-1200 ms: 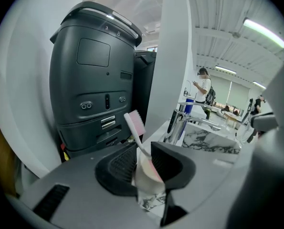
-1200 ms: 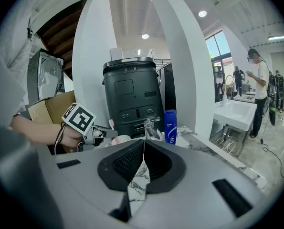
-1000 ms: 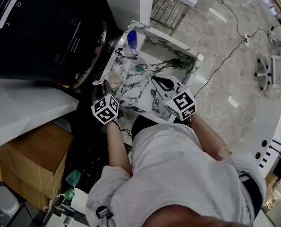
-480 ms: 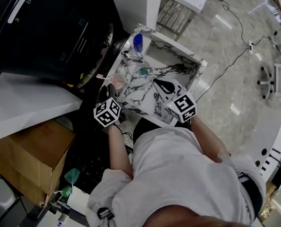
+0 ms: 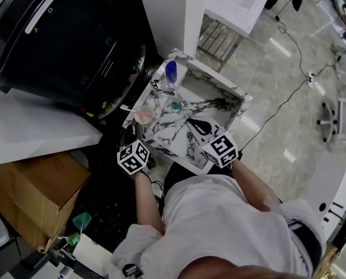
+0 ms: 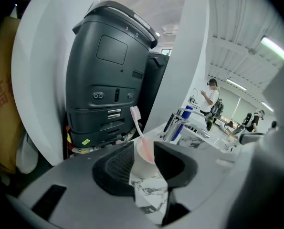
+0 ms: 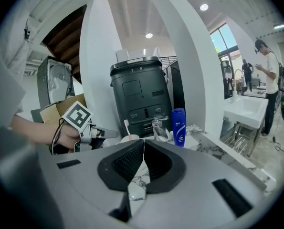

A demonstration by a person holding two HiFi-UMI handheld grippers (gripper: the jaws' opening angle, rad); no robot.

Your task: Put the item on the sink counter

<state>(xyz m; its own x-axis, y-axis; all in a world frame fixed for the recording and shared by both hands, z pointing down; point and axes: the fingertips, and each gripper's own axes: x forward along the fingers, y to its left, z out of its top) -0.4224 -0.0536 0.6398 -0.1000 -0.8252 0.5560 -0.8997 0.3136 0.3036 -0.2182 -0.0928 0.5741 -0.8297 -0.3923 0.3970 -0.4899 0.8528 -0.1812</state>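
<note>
Head view — cup (image 5: 142, 116) on sink counter (image 5: 163, 135)

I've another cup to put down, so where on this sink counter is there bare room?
The far rim right of the blue bottle is bare, and so is the right rim. The basin floor right of the teal drain plug is free too. The left rim is crowded: bottle, faucet, then the cup with its toothbrush.

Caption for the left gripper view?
Left hand-held gripper, jaws just opened, clear of the cup with pink toothbrush on the marble counter.
</note>
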